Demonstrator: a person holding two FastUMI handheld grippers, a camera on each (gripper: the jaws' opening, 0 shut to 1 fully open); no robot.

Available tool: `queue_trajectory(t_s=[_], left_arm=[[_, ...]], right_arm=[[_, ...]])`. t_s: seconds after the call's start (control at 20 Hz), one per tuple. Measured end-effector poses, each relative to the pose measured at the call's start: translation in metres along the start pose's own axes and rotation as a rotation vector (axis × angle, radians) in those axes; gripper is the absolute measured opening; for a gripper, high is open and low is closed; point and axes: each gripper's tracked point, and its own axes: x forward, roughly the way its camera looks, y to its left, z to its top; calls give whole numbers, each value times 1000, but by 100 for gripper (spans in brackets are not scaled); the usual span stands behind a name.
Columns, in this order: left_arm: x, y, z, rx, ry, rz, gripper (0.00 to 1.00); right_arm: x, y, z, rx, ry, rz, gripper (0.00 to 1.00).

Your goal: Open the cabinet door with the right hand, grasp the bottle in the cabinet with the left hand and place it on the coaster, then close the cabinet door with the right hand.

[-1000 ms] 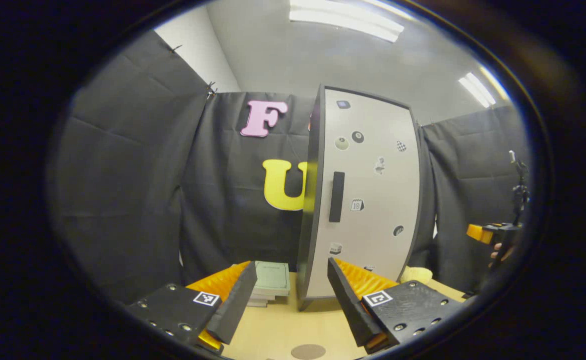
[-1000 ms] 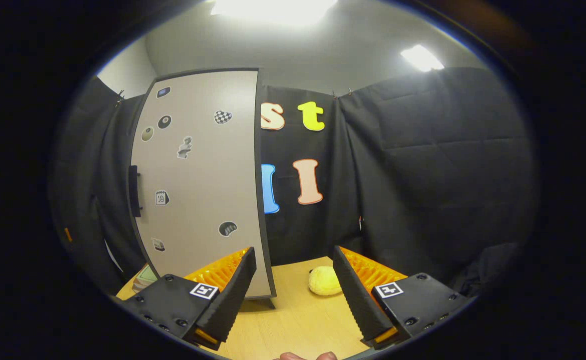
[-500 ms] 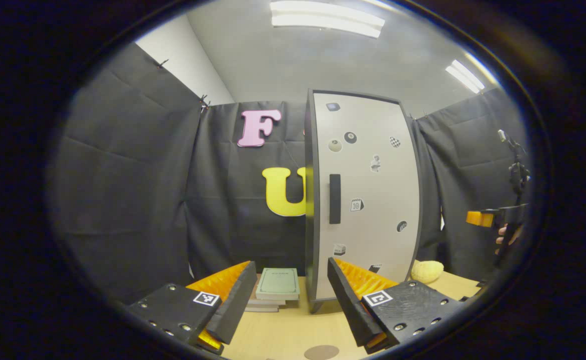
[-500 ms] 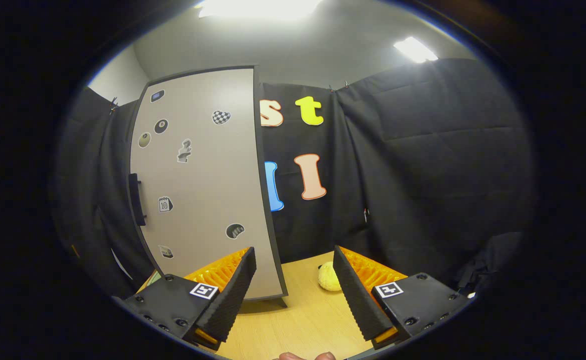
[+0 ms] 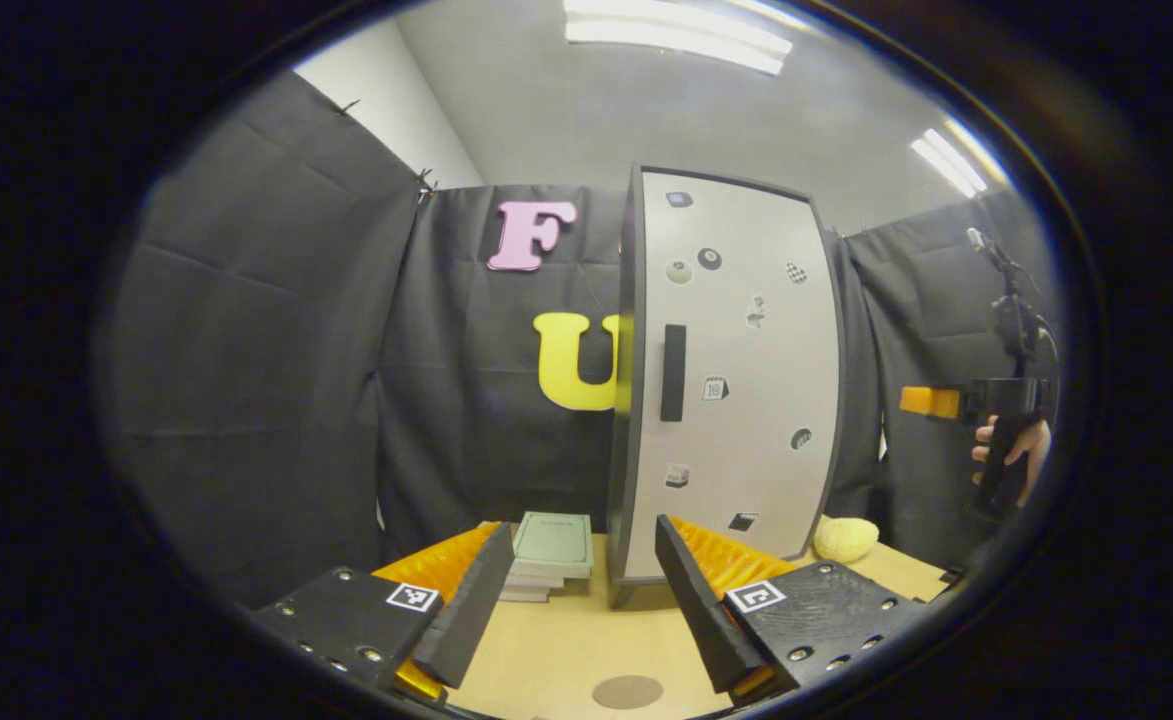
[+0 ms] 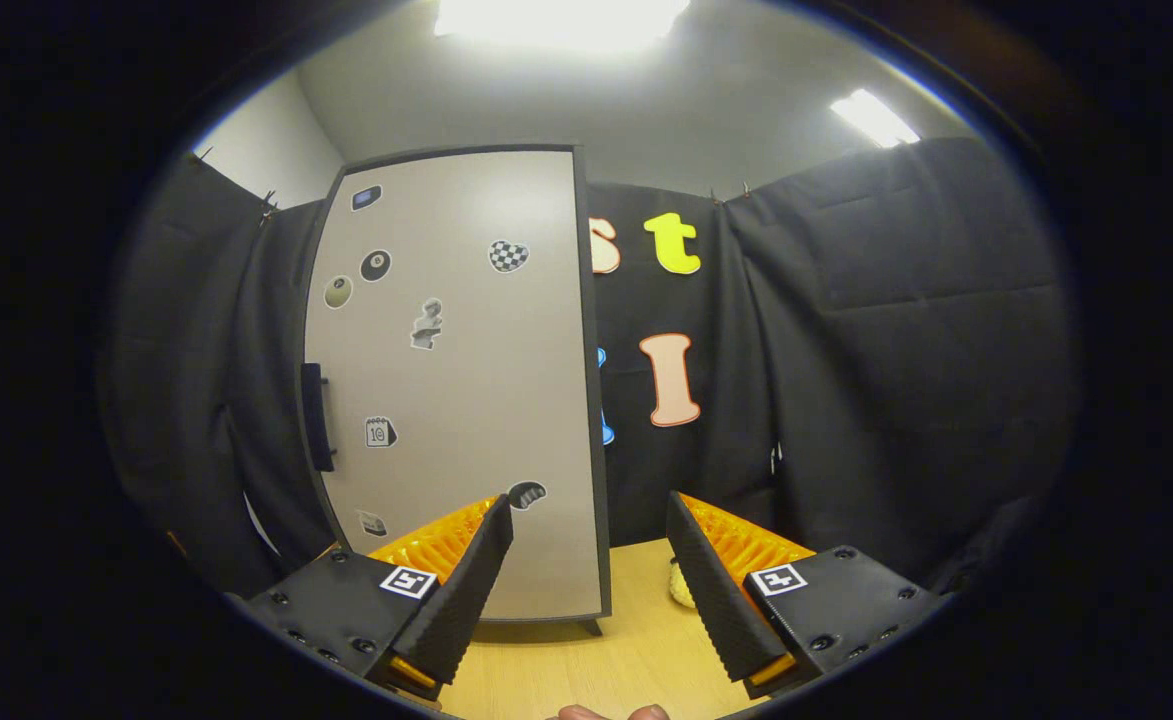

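my right claw: jaws apart, holding nothing
handle: far ahead-left
risk: a skewed reach could slip off the door

I see my left gripper and right gripper alike: wedge-shaped ribbed fingers on black screw-studded bases, each base carrying a small square black-and-white marker.

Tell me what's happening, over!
Both grippers open, empty: left gripper, right gripper. Cabinet door shut, handle untouched. Coaster bare on table. Nothing blocking the door.
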Motion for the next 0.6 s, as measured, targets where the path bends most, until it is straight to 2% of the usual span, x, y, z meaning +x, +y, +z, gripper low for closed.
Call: queue_trajectory(t_s=[0.1,0.15,0.2,0.25,0.3,0.45,0.6], left_arm=[[-4,8,-11,-1,20,22,88],[-7,12,-16,-2,30,36,88],[-11,17,-20,-10,37,51,88],[-14,24,-24,-25,41,70,87],[-17,30,-26,-46,47,81,87],[-27,52,-41,-97,72,139,87],[-36,75,-47,-121,78,195,89]], right_arm=[[7,16,14,1,-12,42,98],[10,26,20,3,-12,67,93],[13,36,27,6,-5,97,98],[17,49,34,8,3,131,93],[22,59,43,7,6,157,98],[35,89,73,15,-17,209,98],[45,129,93,18,20,294,98]])
